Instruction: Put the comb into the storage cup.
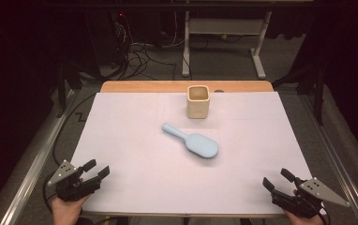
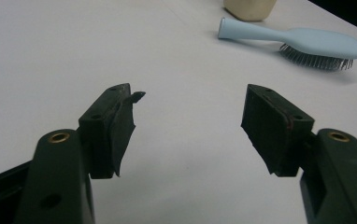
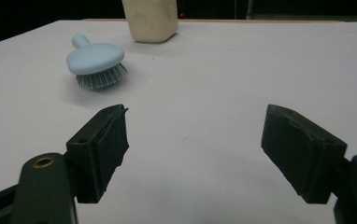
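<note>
High view: I hold the left gripper and the right gripper at the near corners of the worktop, each aimed inward and forward, and nothing has yet been handled. The light blue hairbrush lies bristles down near the middle of the white sheet, well ahead of both sets of jaws and roughly between their lines of aim, its handle slanting away toward the cream square cup, which stands upright just beyond the handle end and apart from it. In the left gripper view, the jaws stand released with bare sheet between them; the hairbrush lies far ahead and to the right of the right-hand jaw, seen side on, with the cup past its handle tip. The pad on the left-hand jaw looks partly peeled at its tip. In the right gripper view, the jaws are likewise spread wide and grasp nothing; the hairbrush sits well ahead and beyond the left-hand jaw, head end toward me, and the cup stands farther off behind it. I judge the work to be at its very start: the brush is untouched, the cup looks empty as far as its opening shows, and the whole sequence is left, namely the approach, a grasp on the brush, the lift, and presumably its placement in the cup.
</note>
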A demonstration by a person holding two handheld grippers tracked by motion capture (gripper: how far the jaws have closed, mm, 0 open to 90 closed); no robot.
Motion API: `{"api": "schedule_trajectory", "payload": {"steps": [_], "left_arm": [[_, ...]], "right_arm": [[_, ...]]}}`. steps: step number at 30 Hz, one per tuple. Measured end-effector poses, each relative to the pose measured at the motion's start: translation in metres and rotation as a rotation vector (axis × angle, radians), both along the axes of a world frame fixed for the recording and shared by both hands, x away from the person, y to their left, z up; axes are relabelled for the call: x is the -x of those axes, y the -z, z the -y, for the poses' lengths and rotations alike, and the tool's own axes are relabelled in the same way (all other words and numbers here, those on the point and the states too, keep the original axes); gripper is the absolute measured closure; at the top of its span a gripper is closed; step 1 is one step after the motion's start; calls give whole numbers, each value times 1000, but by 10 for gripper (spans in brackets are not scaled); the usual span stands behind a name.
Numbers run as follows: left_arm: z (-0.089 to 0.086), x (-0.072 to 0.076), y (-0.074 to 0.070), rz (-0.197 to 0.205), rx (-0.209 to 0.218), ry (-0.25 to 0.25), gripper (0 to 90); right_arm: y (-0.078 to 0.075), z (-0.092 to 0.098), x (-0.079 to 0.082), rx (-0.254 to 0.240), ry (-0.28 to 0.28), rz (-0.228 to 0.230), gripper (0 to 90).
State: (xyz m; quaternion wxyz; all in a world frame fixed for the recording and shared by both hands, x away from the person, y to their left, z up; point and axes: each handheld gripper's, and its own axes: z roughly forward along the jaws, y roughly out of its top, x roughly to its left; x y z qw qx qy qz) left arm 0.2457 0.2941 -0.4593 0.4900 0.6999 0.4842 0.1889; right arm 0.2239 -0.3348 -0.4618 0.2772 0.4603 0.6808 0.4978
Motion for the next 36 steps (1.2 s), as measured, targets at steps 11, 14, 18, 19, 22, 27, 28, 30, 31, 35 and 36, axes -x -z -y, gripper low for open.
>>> {"api": "schedule_trajectory", "payload": {"steps": [11,14,18,19,22,27,28,30,31,35,36], "left_arm": [[2,0,0,-8,-4,-19,352],[2,1,0,-4,0,-22,350],[2,1,-1,4,1,-26,345],[2,2,-1,7,0,-29,345],[3,2,-2,11,4,-34,347],[3,2,-3,16,7,-40,350],[3,3,-4,20,4,-39,351],[4,3,-4,25,0,-39,349],[4,2,-4,26,-1,-38,348],[4,2,-5,27,3,-34,347],[4,2,-5,27,3,-34,346]], "right_arm": [[0,1,1,11,-5,-1,240],[0,2,1,4,-4,3,240],[0,2,1,5,-8,-4,240],[0,1,1,9,-11,1,241],[0,1,1,8,-11,1,241],[0,2,1,0,-9,-5,244],[0,2,1,-2,-10,-5,245],[0,2,1,-4,-11,-7,246],[0,2,1,-6,-11,-9,245],[1,1,0,-3,-13,-14,251],[1,1,0,2,-14,-12,256]]}}
